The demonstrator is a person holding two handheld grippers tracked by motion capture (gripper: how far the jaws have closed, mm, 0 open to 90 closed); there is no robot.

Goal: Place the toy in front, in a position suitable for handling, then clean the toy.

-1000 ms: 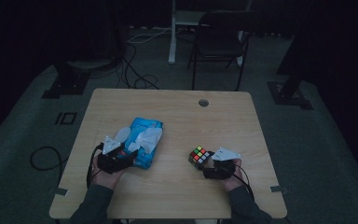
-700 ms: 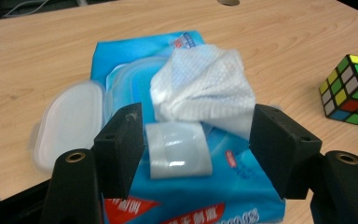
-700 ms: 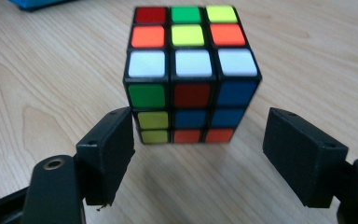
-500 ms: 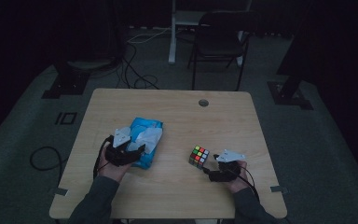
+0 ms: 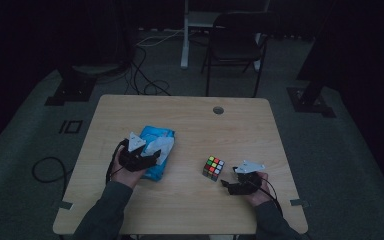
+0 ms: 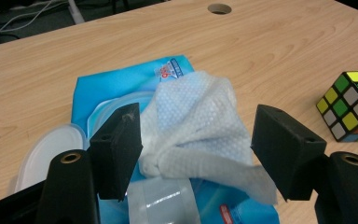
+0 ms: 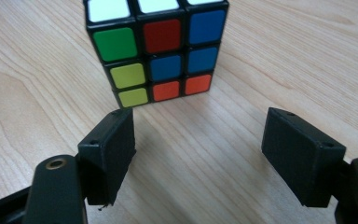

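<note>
my left gripper point(image 6: 193, 154) stands wide open around the white wet wipe point(image 6: 200, 130) that sticks up out of the blue wipes pack point(image 5: 156, 150); its jaws have just been opening, the wipe lies between them but neither pad presses on it. my right gripper point(image 7: 198, 158) is open too and holds nothing, with the puzzle cube point(image 7: 156, 49) just beyond its tips on the table point(image 5: 190, 115). if i close the left one too low i could pinch the pack's film along with the wipe and lift the whole pack, or tear the damp sheet. if i push the right one forward crooked, a jaw could knock the cube and send it sliding. count: one pack, one wipe pulled up, one flip lid point(image 6: 46, 151) open, one cube, two grippers
</note>
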